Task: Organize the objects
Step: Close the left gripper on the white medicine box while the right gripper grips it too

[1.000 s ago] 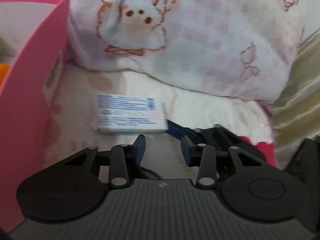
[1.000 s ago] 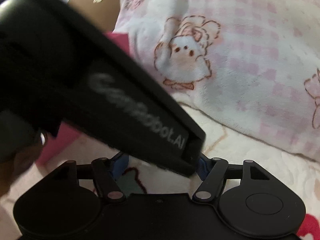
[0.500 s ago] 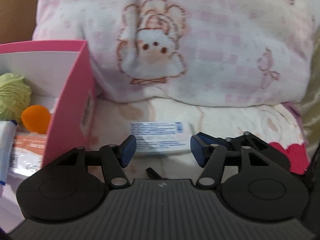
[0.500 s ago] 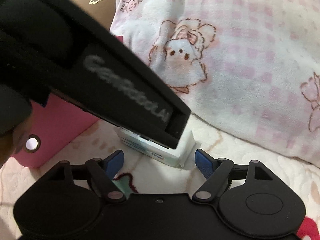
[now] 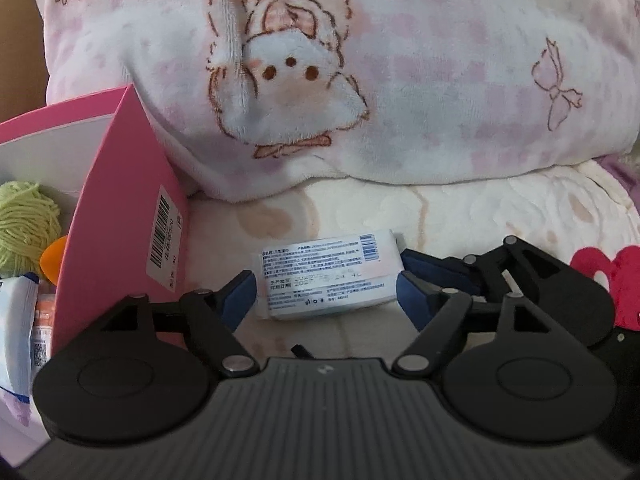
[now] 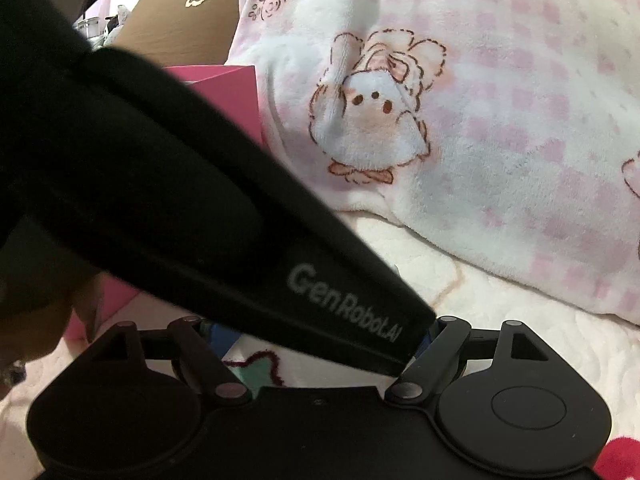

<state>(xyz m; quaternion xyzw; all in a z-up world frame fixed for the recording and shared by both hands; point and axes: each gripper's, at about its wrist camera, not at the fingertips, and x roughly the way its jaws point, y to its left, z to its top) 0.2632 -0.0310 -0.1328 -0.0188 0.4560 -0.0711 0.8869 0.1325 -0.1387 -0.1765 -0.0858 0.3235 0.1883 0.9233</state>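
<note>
A white tissue pack with blue print lies on the cream bedding, between my left gripper's blue fingertips. The left jaws are open and stand on either side of the pack, close to its ends. A pink box stands at left, holding a green yarn ball, an orange thing and packets. My right gripper is open; the left gripper's black body crosses in front and hides the pack and most of the right fingertips. The right gripper's fingers also show in the left wrist view.
A big pink-and-white plush blanket with a sheep drawing lies piled just behind the pack. A red patch shows on the bedding at right. A brown cardboard box stands behind the pink box.
My left gripper has opened wider and moved forward, so its fingertips now flank the pack. The right gripper has moved in under the left one, which now hides the pack.
</note>
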